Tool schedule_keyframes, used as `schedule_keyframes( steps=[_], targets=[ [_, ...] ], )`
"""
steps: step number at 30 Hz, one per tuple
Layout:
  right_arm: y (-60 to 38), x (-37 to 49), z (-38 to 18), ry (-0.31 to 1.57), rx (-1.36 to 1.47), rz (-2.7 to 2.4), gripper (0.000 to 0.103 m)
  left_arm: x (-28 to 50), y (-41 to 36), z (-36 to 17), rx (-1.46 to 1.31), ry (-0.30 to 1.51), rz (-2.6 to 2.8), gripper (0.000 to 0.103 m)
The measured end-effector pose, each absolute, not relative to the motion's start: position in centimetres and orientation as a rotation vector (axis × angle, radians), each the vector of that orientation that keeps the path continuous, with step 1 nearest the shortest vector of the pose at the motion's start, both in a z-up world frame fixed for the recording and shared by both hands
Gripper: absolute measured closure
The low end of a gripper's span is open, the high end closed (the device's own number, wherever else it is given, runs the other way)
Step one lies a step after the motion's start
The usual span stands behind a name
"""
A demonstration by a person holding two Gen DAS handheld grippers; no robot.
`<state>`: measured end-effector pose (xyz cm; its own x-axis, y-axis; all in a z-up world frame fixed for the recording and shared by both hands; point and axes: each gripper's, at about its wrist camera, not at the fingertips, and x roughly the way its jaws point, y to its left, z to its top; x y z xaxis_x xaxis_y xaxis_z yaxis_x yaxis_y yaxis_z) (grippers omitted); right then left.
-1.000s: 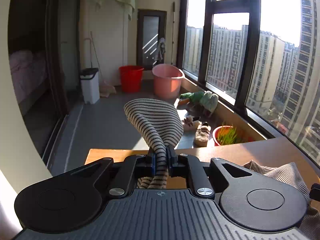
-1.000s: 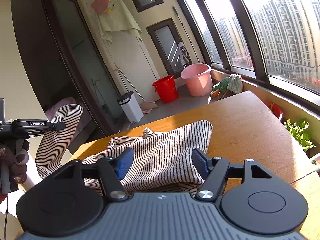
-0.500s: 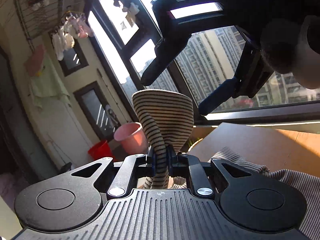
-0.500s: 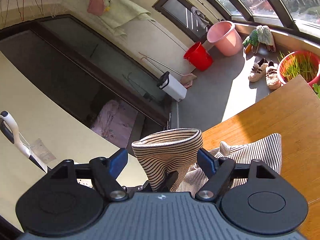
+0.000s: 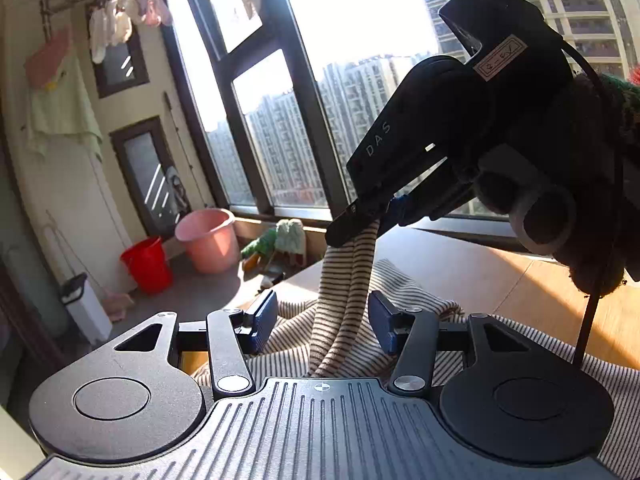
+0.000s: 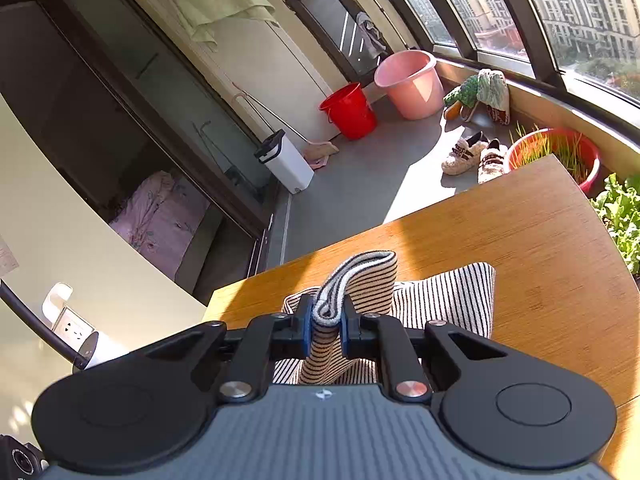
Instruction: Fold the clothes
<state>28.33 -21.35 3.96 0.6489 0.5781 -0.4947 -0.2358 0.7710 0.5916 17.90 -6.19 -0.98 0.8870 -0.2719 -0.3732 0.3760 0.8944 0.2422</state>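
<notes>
Pinching a bunched fold of the striped garment (image 6: 352,292), the right hand-held gripper (image 6: 325,320) has just closed its jaws on the cloth and holds it above the wooden surface (image 6: 540,248). The left hand-held gripper (image 5: 322,320) has just opened — its blue pads (image 5: 262,318) stand apart, the hanging cloth between them untouched. The rest of the garment lies crumpled on the surface.
</notes>
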Motion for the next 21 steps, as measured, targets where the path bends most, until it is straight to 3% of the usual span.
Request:
schedule_keyframes(
  steps=[7, 9, 15, 17, 21],
  targets=[
    [-22.7, 28.7, 7.8, 0.448, 0.523, 0.551, 0.092, 19.5, 0.6, -0.6, 0.221, 0.433, -0.204, 0.026],
    [-23.2, 28.6, 6.3, 0.453, 0.484, 0.52, 0.092, 20.2, 2.2, -0.8, 0.202, 0.465, -0.162, 0.025],
    [-24.6, 27.0, -1.6, 0.709, 0.293, 0.311, 0.084, 21.1, 6.5, -0.9, 0.123, 0.529, -0.099, 0.015],
    [-26.2, 26.4, -2.2, 0.711, 0.354, 0.266, 0.072, 21.3, 7.4, -0.4, 0.058, 0.54, -0.124, 0.014],
    [-27.7, 25.7, -0.9, 0.634, 0.446, 0.272, 0.067, 21.3, 7.7, -0.1, -0.076, 0.552, -0.223, 0.012]
  ],
)
